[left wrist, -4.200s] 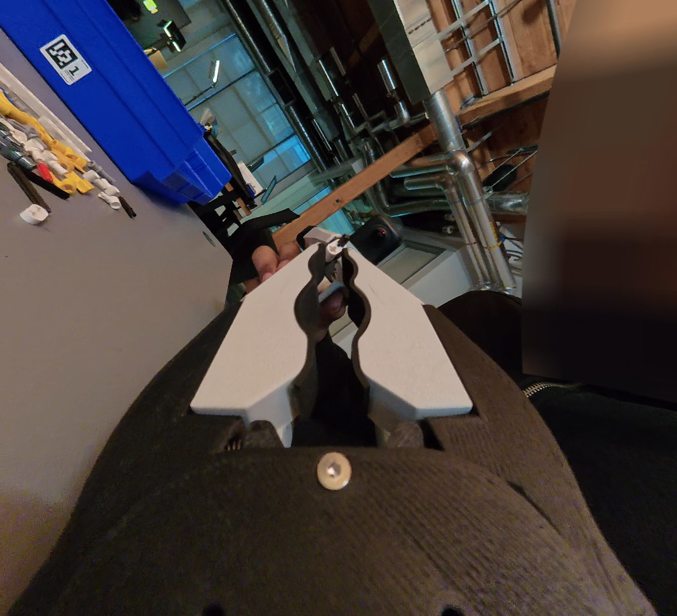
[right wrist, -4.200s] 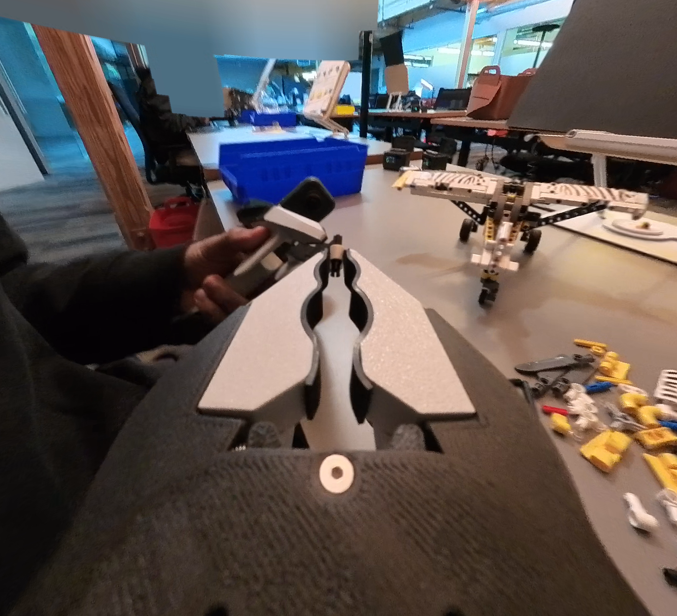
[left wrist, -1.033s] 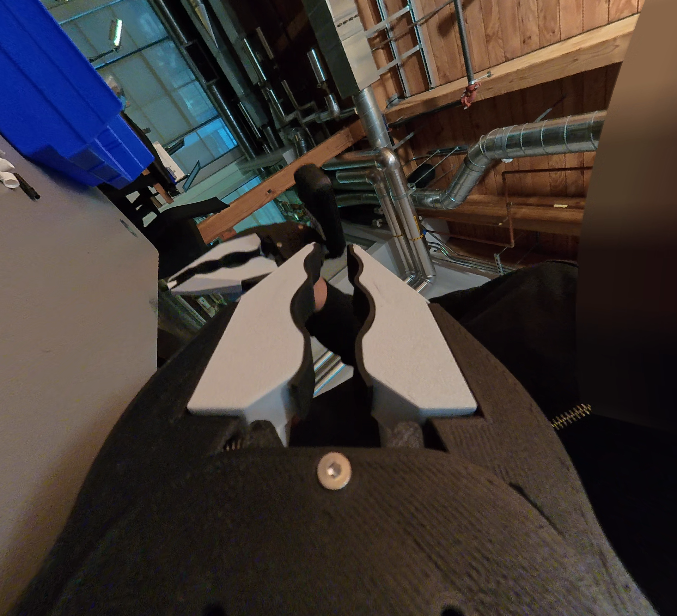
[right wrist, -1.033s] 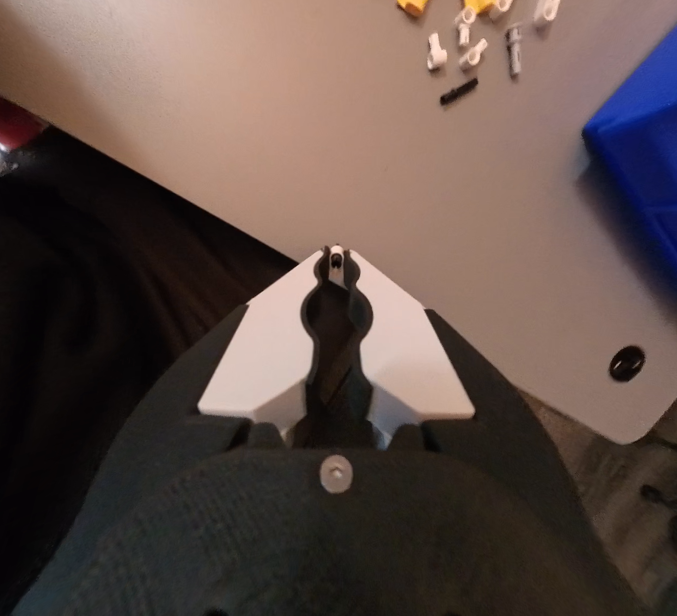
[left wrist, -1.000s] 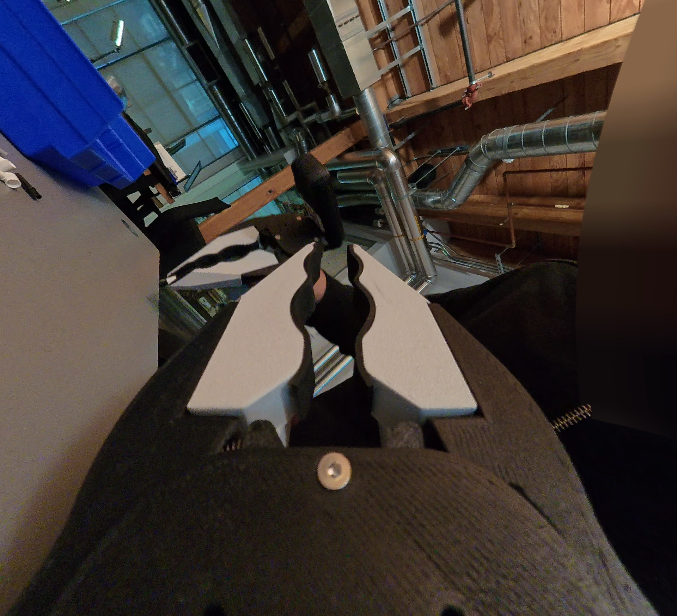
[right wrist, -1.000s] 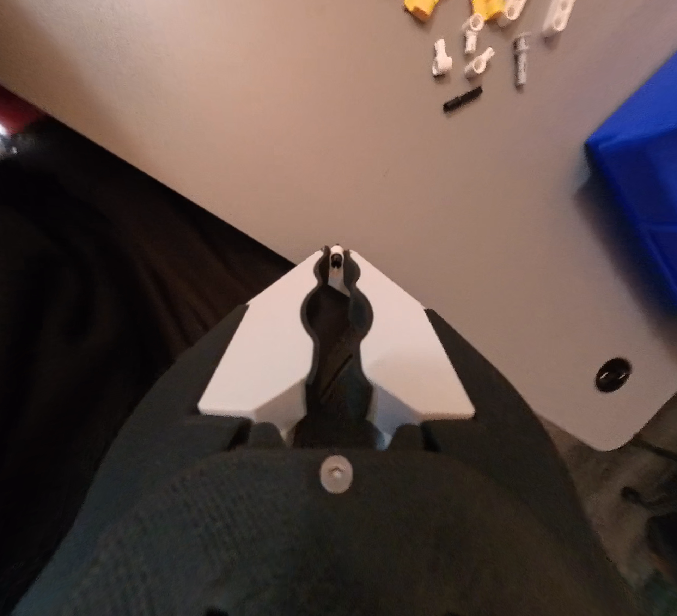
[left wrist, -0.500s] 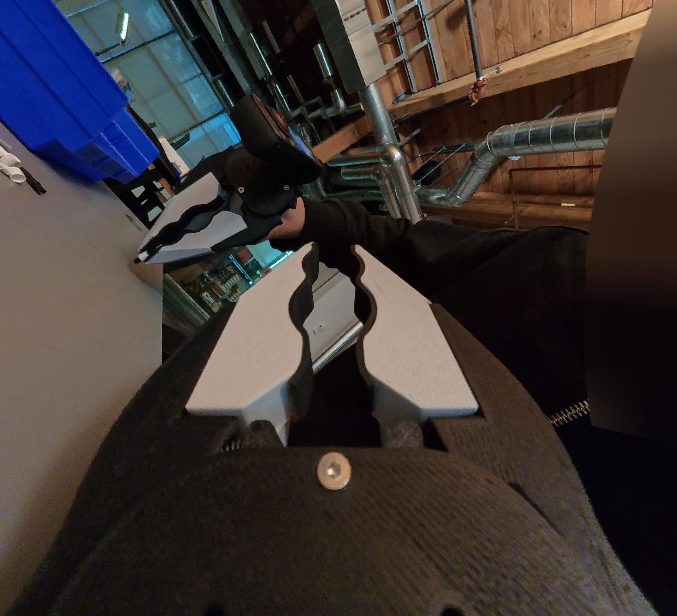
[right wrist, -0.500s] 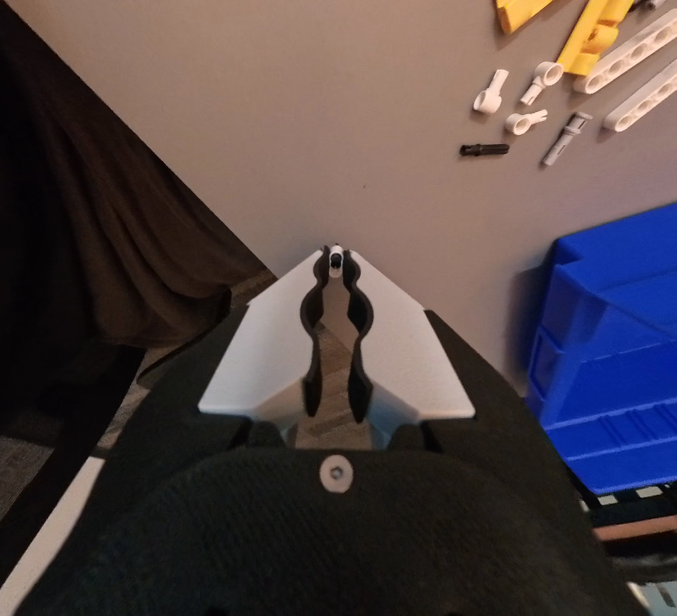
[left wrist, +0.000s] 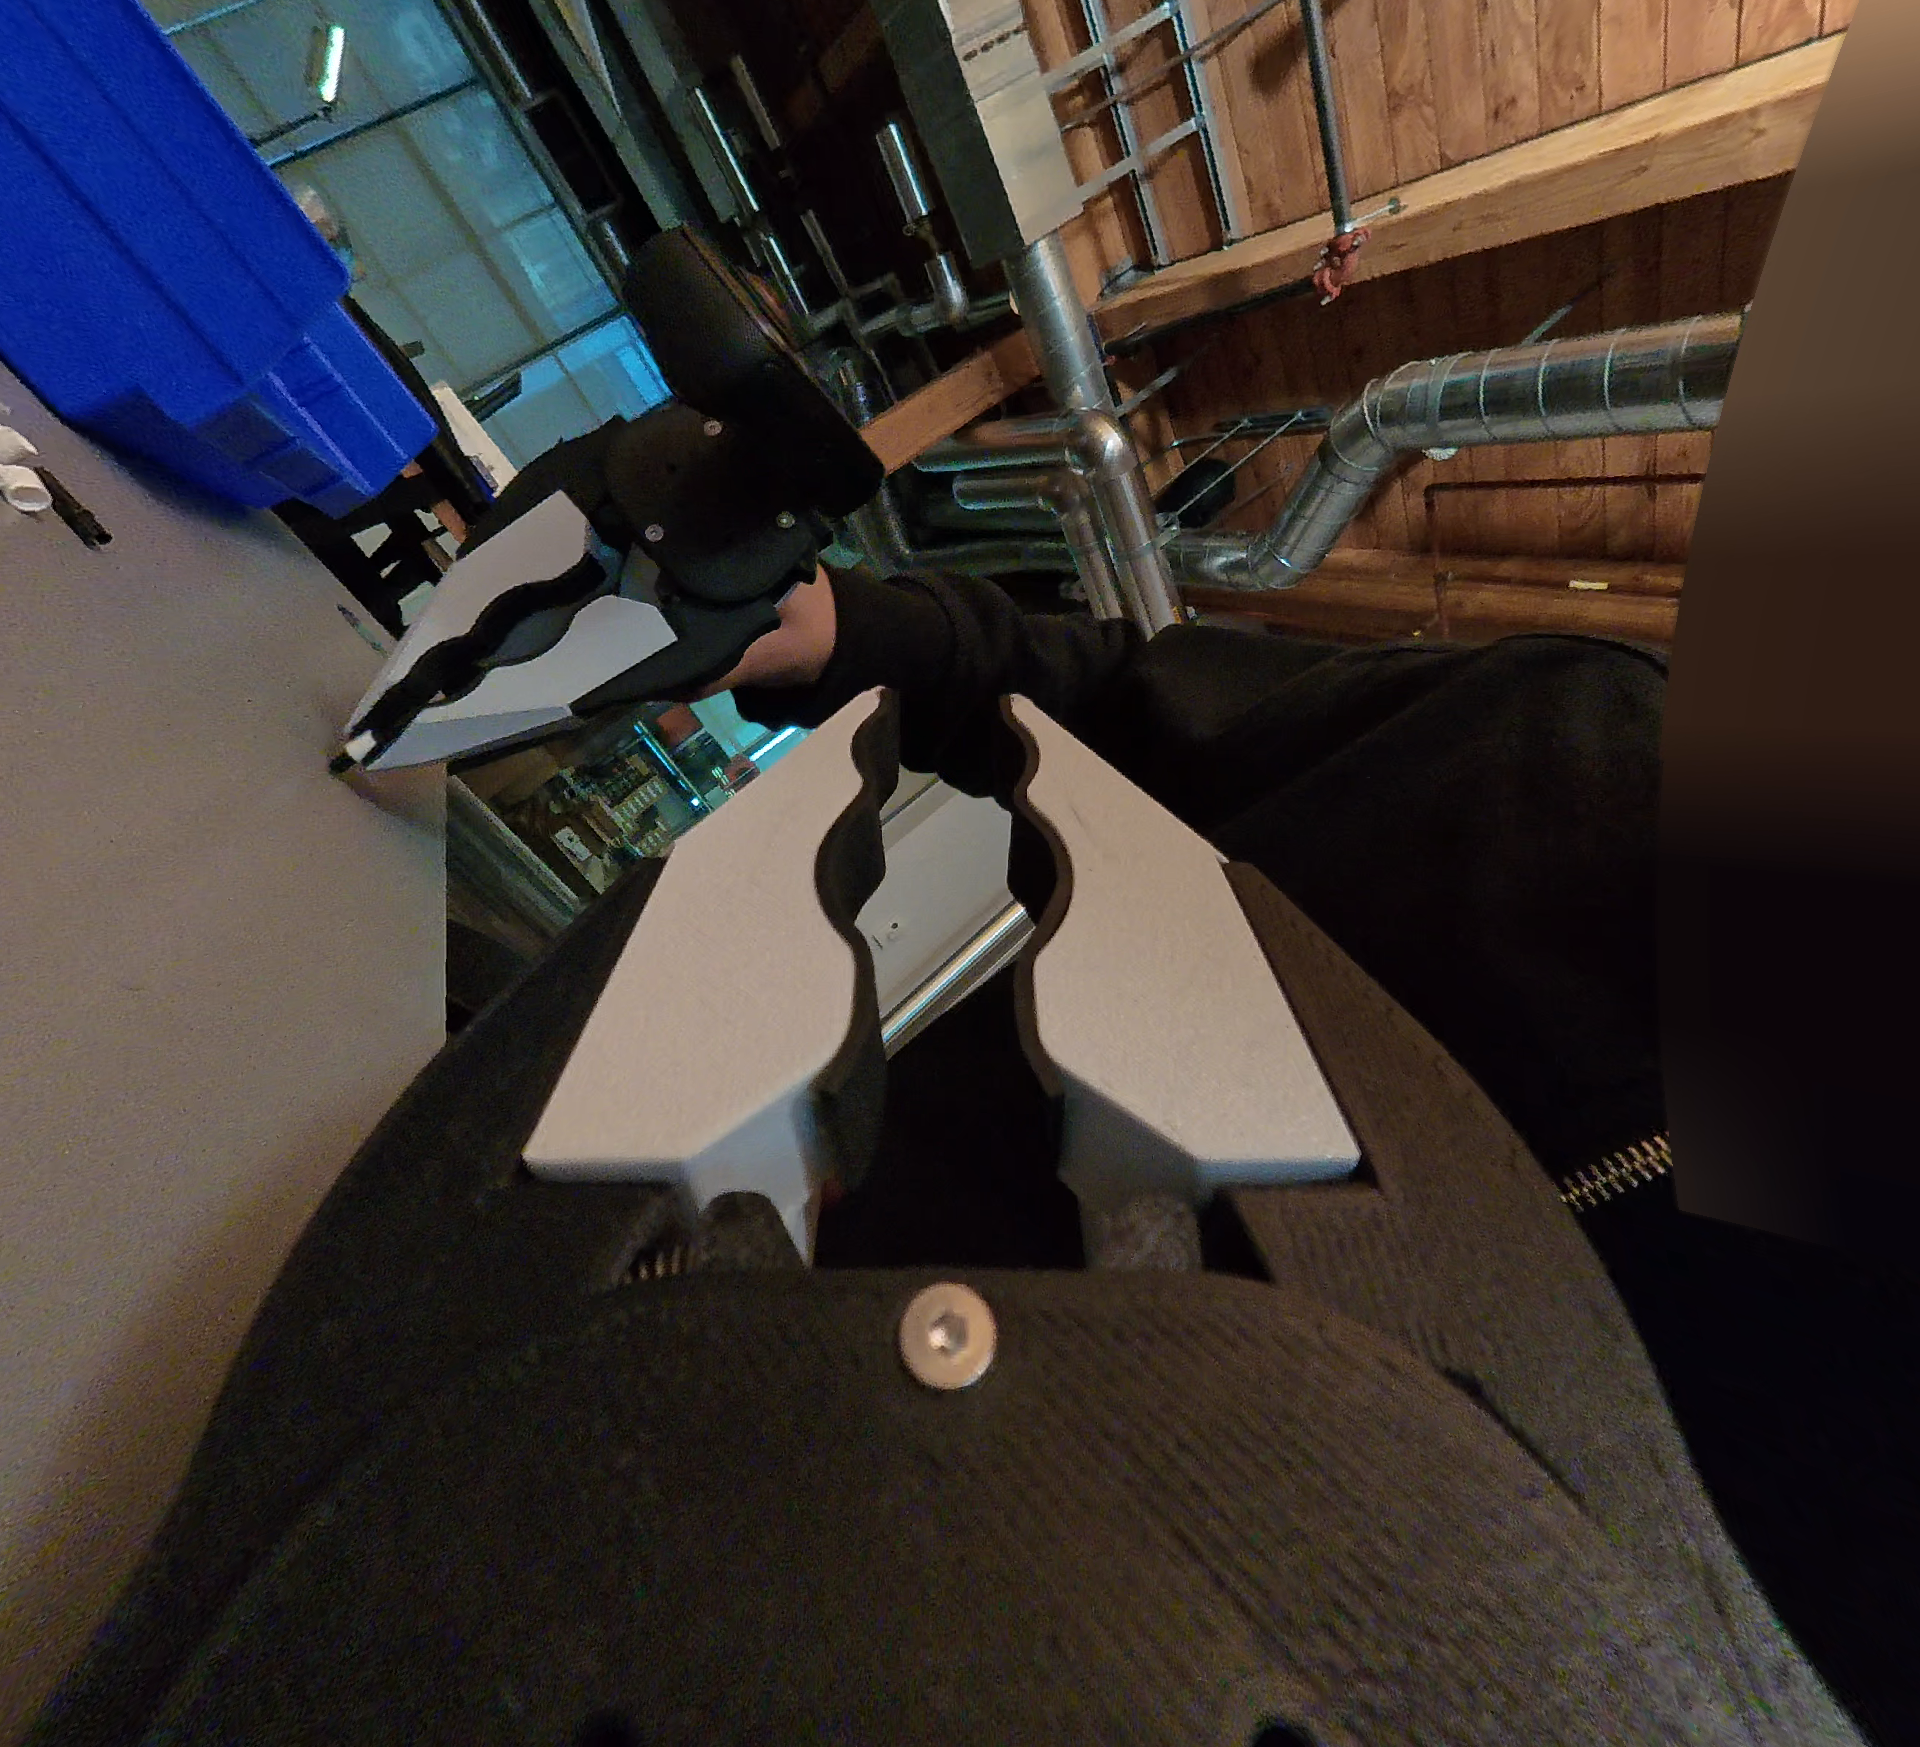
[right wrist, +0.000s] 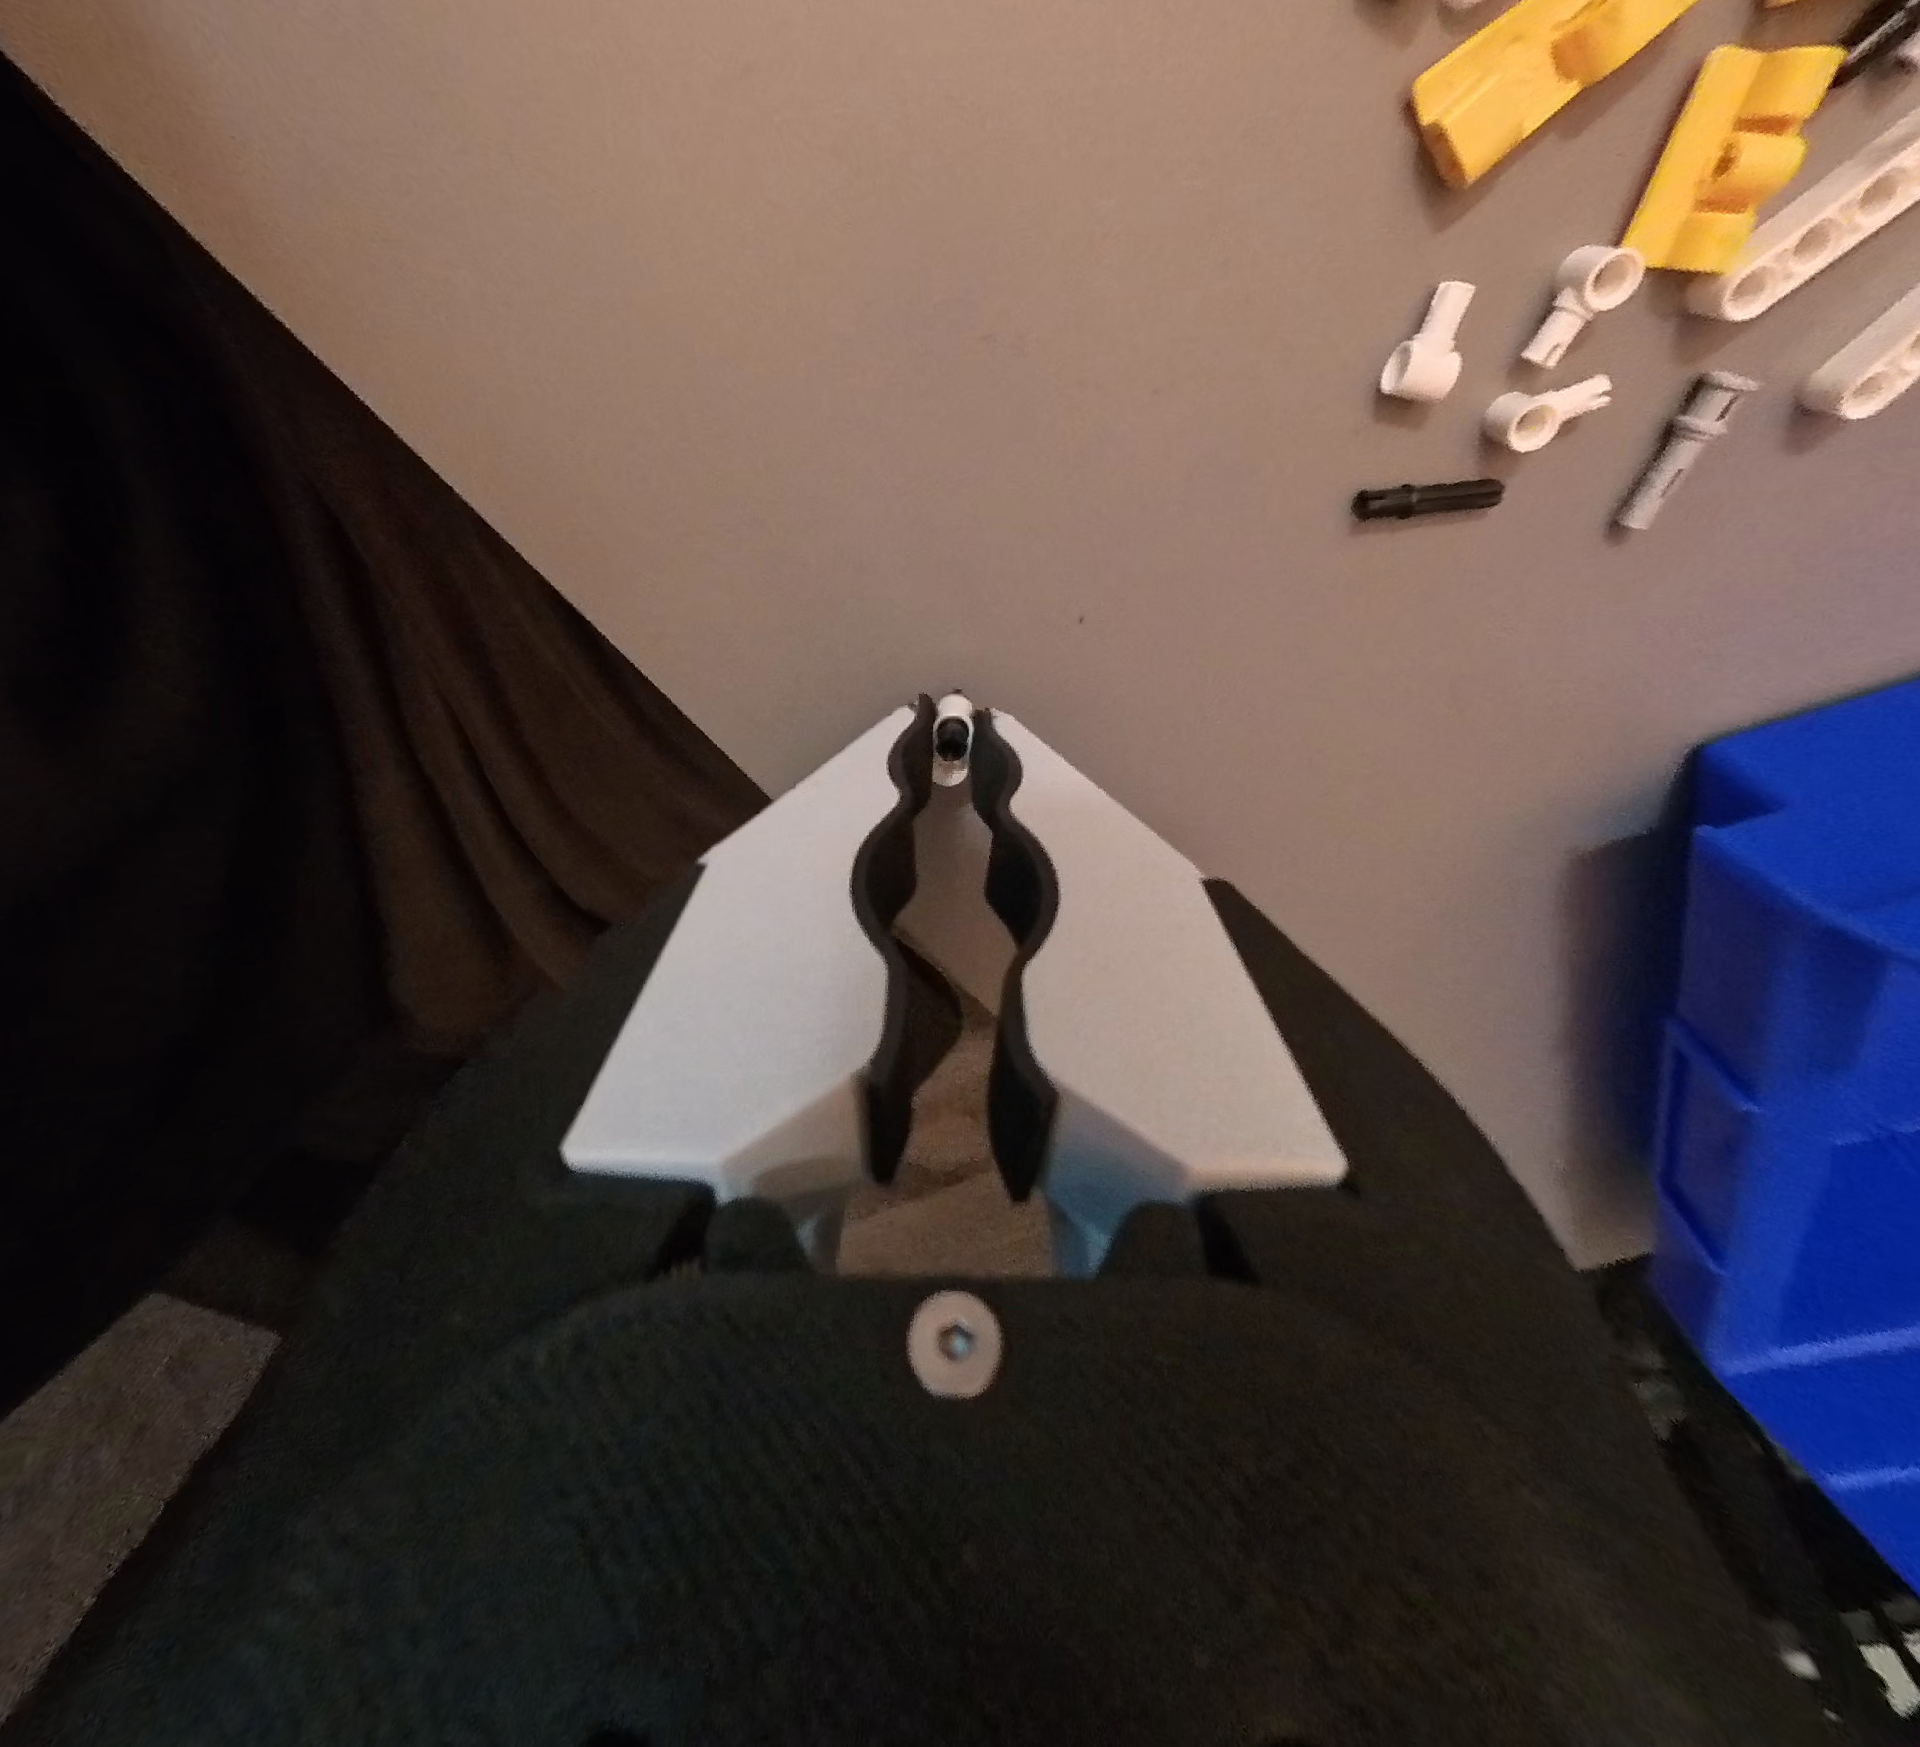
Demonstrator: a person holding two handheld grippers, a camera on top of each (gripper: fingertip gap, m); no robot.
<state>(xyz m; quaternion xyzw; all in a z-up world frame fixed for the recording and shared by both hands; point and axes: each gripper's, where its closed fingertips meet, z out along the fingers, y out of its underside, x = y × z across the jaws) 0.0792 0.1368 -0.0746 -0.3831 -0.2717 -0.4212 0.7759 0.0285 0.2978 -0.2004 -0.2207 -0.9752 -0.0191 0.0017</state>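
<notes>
Two grippers were mine. Through the left wrist view, my left gripper [left wrist: 943, 721] stood parted and held nothing, raised off the grey table [left wrist: 156, 918] and aimed past its edge at my dark sleeve [left wrist: 1039, 658]; a second earlier its jaws had been a little closer. Beyond it my right gripper [left wrist: 358, 752] had swung down, tip touching the table near the corner, with the blue bin [left wrist: 156, 243] farther along. Through the right wrist view, that gripper's pads pinched a small white connector with a black pin [right wrist: 953, 741], now low over the table, well apart from the loose yellow and white pieces [right wrist: 1558, 35].
</notes>
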